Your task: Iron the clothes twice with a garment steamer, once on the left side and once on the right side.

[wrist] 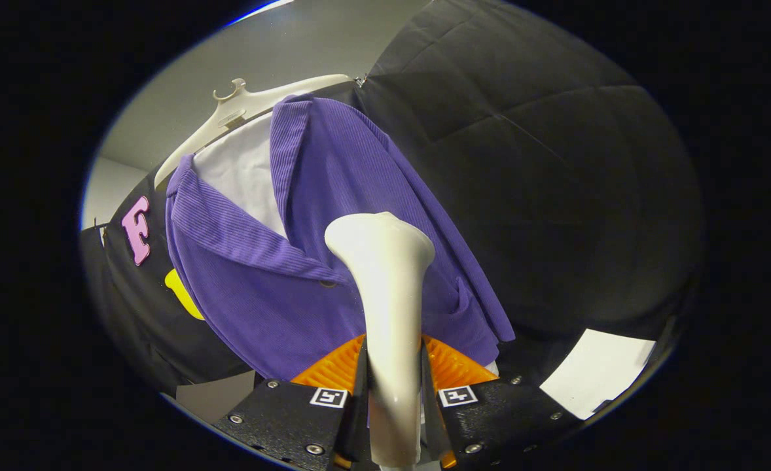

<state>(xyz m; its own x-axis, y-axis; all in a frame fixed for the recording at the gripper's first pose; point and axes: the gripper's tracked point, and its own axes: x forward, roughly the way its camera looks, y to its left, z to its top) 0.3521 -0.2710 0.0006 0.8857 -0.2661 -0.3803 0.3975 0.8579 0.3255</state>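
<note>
1. My hand-held gripper [393, 376] sits at the bottom centre of the frame, its two fingers [333, 373] closed in on the handle of the garment steamer [385, 288]; both press against the handle's sides, so I have it firmly held.
2. The garment steamer is one piece, pale cream and glossy; its slim handle rises from between my fingers and flares into a wide, rounded head at the centre of the frame; the head lies over the front of the shirt, though I cannot tell whether it touches the cloth.
3. One purple shirt [333, 216] hangs beyond the fingers, filling the middle of the frame; its fabric is finely ribbed, with a broad collar folded open and one dark button [327, 284] just left of the steamer head; a white lining [245, 173] shows inside the neck.
4. One white hanger [241, 108] carries the shirt, its hook in the upper left of the frame.
5. One white sheet [598, 376] lies at the lower right, against the dark cloth wall [555, 163].
</note>
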